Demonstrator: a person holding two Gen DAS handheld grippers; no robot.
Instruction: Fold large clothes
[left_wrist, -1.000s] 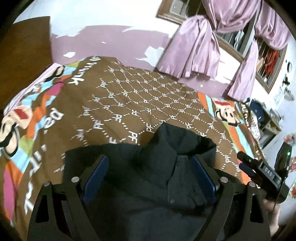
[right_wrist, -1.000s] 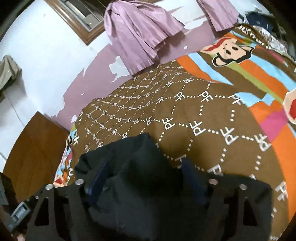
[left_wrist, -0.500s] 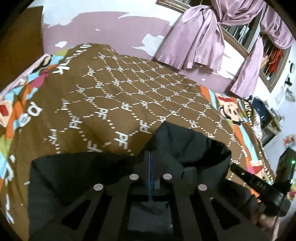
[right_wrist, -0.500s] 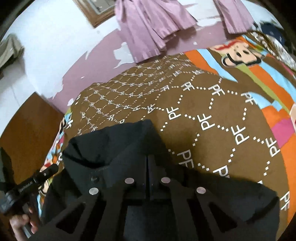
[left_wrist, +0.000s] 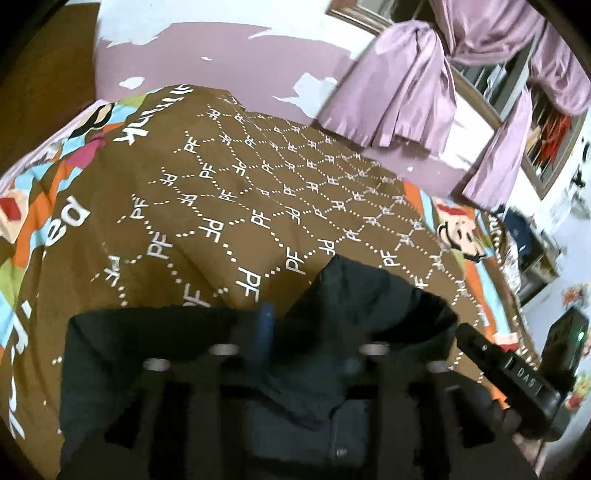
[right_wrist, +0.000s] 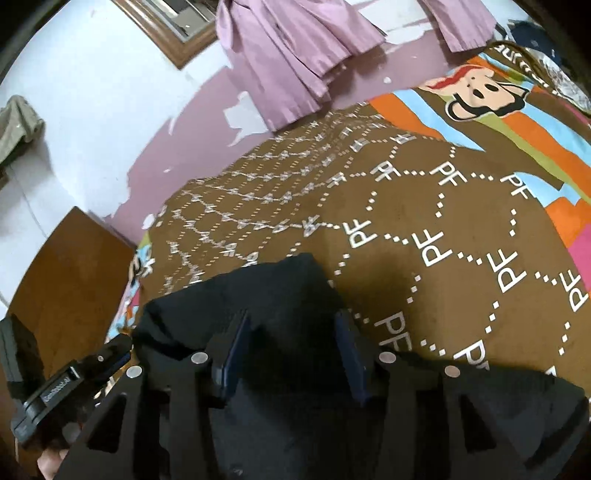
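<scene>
Brown bedspread (left_wrist: 229, 192), one black garment (right_wrist: 280, 295), two grippers, jaws parted

A black garment (left_wrist: 369, 314) is lying spread on the bed, over the brown patterned bedspread. Its hood is pointing toward the far wall, peak bunching slightly upward. Fabric is lying mostly flat, with a small snap button showing near the front opening.
</scene>
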